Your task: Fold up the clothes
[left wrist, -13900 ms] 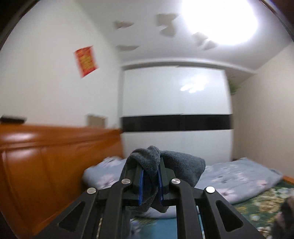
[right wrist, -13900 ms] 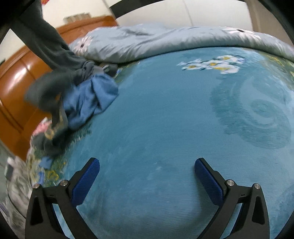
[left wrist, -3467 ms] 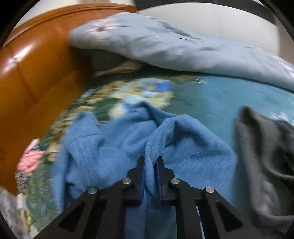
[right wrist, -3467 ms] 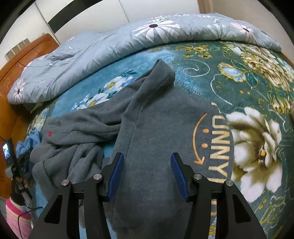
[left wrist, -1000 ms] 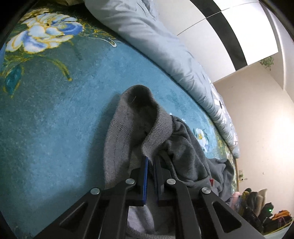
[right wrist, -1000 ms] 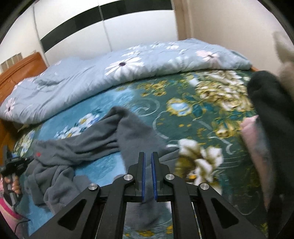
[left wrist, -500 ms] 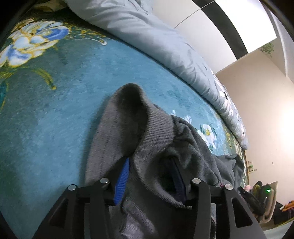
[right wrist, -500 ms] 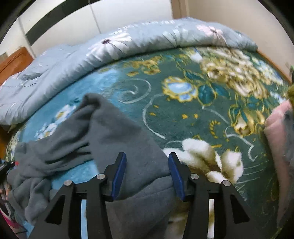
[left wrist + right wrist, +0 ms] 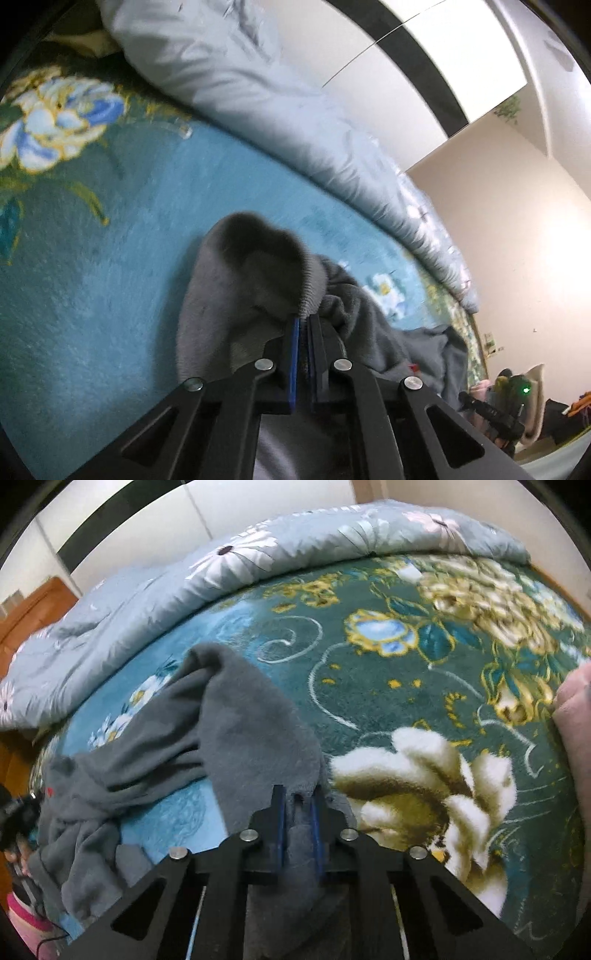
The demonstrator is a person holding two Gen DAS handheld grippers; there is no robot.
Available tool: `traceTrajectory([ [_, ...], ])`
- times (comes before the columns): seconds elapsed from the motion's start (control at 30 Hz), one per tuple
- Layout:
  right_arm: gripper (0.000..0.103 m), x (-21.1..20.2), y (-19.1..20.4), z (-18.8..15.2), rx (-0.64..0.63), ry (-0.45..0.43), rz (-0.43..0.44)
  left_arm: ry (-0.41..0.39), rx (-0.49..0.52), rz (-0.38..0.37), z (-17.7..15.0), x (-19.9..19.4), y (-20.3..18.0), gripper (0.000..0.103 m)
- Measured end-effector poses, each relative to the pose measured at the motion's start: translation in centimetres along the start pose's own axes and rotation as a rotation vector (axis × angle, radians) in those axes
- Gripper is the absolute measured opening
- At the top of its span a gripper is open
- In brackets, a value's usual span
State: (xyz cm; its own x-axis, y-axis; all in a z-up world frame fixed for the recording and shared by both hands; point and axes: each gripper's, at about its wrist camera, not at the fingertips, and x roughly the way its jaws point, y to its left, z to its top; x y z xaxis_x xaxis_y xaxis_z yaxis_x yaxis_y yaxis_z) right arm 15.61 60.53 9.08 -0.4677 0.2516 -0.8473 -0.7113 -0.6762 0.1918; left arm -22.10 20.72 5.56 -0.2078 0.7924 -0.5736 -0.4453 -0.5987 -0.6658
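Two grippers each pinch the same grey sweatshirt, which lies crumpled across the teal floral blanket covering the bed. Left gripper: its jaws have just closed nearly together on the ribbed edge of a cuff or hem, whose dark opening gapes just above the blue pads at centre frame. Right gripper: its jaws have likewise just been closing and now clamp a thicker fold of grey fleece between them at lower centre. Open blanket lies to the left of the garment in the left wrist view and to the right of it in the right wrist view, where a large cream flower is printed beside the gripper. A rolled pale blue duvet with white daisies bounds the blanket along the top of both frames. Beyond it stands a white wardrobe with a black band. Only the right wrist view shows the orange wooden headboard at upper left, a pink cloth cut off at the right edge, and the far left gripper's handle, dim at the left edge. Only the left wrist view shows a blurred heap of clothing with a green light at lower right; what it holds cannot be made out.
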Motion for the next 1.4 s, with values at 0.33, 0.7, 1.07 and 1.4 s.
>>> traceTrajectory([
  [0.33,0.009,-11.6,2.6,2.5,-0.111,-0.273,-0.101,-0.322,0.083,-0.131,2.8,-13.9,-3.1,0.004],
  [0.7,0.008,-10.4,2.8,8.2,-0.121,-0.224,-0.130,-0.288,0.021,0.061,5.6,-11.9,-1.1,0.004],
  [1.07,0.008,3.0,1.4,11.5,-0.021,-0.057,-0.155,-0.197,-0.231,0.232,6.6,-1.5,5.5,0.004],
  [1.4,0.042,2.8,0.9,9.4,-0.124,-0.071,-0.121,-0.106,-0.188,0.286,4.9,-0.4,6.2,0.020],
])
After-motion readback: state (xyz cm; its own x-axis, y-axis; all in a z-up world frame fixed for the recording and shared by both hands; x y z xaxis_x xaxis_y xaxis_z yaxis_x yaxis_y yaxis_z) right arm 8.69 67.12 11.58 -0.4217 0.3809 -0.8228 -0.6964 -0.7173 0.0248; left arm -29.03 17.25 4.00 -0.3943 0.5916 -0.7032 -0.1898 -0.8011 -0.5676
